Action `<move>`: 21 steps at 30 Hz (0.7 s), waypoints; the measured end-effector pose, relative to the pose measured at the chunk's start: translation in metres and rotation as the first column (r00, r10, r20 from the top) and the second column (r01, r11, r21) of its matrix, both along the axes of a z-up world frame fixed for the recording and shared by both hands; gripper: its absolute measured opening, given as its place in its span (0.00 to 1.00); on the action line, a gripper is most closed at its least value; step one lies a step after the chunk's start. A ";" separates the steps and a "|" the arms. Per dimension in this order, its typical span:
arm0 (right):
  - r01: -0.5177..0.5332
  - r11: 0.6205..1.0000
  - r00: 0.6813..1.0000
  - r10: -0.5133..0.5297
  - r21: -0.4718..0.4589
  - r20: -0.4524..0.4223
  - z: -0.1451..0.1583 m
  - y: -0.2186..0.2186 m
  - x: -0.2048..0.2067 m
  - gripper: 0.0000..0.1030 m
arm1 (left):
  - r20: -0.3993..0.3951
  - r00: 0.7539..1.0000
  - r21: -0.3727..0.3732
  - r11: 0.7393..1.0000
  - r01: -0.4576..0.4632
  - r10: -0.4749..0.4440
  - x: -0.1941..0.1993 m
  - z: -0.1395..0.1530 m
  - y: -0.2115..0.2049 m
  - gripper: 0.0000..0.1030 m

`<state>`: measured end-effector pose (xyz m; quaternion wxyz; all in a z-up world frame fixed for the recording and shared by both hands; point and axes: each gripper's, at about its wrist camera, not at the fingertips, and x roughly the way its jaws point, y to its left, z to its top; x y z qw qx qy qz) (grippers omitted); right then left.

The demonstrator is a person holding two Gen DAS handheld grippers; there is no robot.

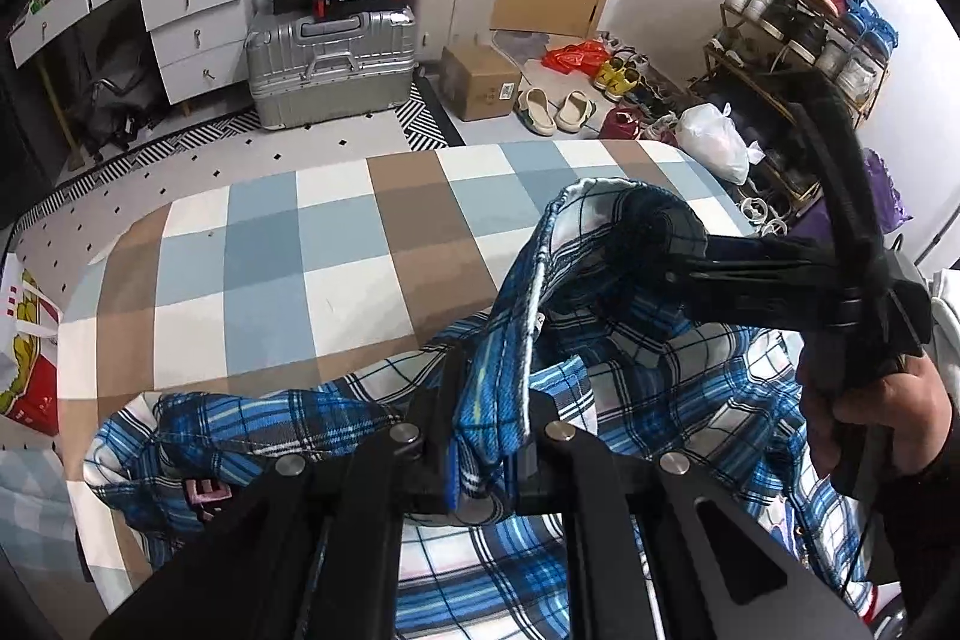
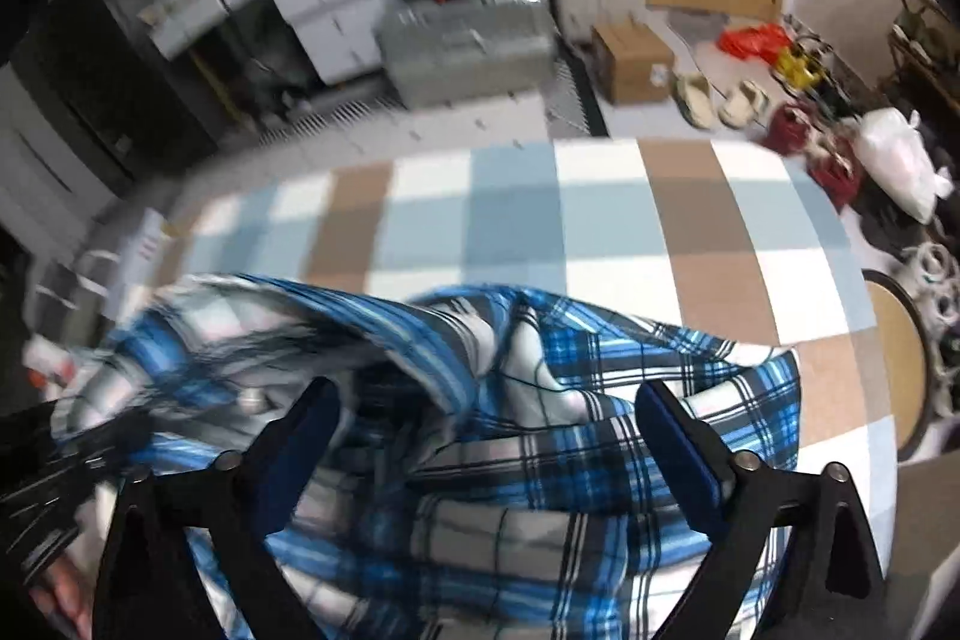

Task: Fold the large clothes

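A blue, white and black plaid shirt lies bunched on a bed with a blue, brown and white checked cover. My left gripper is shut on a twisted fold of the shirt, which rises from the jaws in a ridge. From the right a hand holds the other gripper, and one of its fingers reaches into a raised loop of the cloth. In the blurred right wrist view my right gripper stands wide open above the shirt, pressing on nothing.
Beyond the bed's far edge stand a silver suitcase, white drawers, a cardboard box, slippers, a white plastic bag and a shoe rack. A red and yellow bag sits at the left.
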<state>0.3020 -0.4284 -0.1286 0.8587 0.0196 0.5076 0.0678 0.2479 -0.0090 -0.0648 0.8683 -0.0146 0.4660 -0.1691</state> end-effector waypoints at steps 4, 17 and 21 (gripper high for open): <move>-0.014 0.999 1.000 0.014 -0.043 -0.006 0.004 0.010 0.001 0.03 | 0.016 0.999 -0.029 0.999 -0.027 0.028 -0.004 0.013 0.007 0.05; -0.008 0.951 0.949 -0.090 0.308 0.302 0.101 -0.034 -0.190 0.03 | 0.165 0.986 -0.063 0.998 0.001 0.010 -0.142 0.049 0.000 0.06; 0.043 0.924 0.933 -0.173 0.380 0.315 0.081 -0.043 -0.262 0.03 | 0.104 0.994 -0.130 0.991 -0.025 0.039 -0.171 0.015 0.004 0.05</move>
